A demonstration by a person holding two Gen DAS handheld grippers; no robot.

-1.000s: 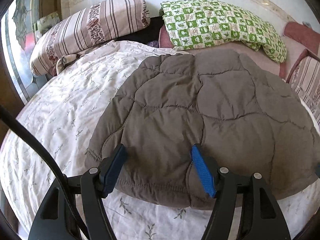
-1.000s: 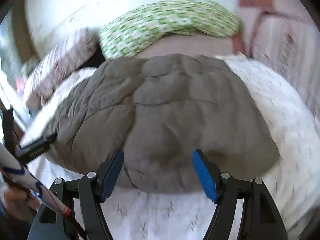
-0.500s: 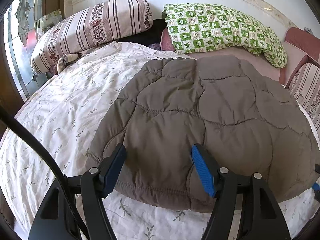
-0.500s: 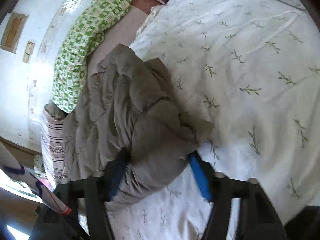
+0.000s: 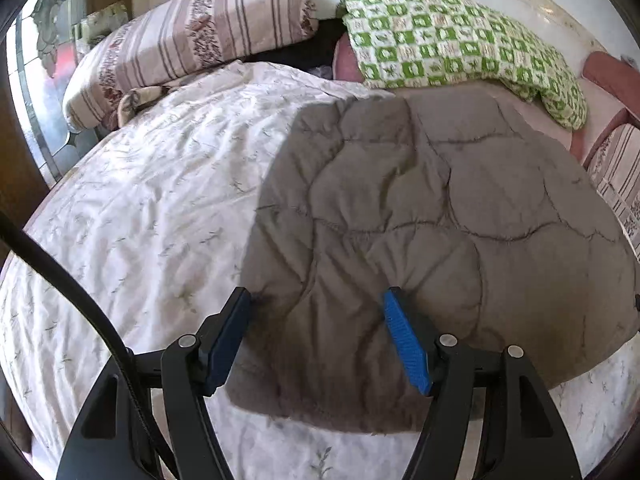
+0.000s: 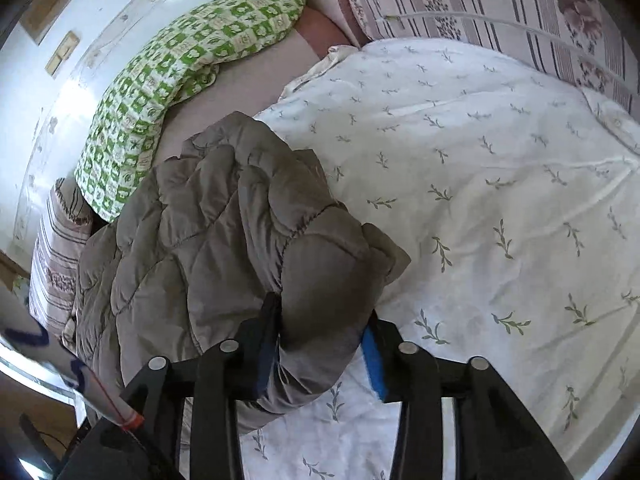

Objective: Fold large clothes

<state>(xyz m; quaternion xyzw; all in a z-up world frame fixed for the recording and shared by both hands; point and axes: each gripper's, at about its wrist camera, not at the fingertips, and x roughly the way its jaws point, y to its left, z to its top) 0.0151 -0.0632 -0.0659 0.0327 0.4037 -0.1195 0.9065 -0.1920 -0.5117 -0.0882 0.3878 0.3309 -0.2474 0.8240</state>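
Right claw (image 6: 322,320) pinches quilted jacket (image 6: 224,248) on bedsheet (image 6: 500,184).

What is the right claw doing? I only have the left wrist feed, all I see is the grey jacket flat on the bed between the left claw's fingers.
Observer: The right claw is closed on a bunched corner of the grey jacket; its jaws have just been closing, with the padded fabric between them.
Operator: Is that side flat too?
Observer: No. In the right wrist view that edge is gathered into a thick, lumpy fold, not spread out.
Operator: What's beside it on that side?
Observer: Bare white leaf-print bedspread, with a striped cushion along its far edge.
Operator: And the left claw, gripping?
Observer: The left claw stands open over the hem, pads not pressing.
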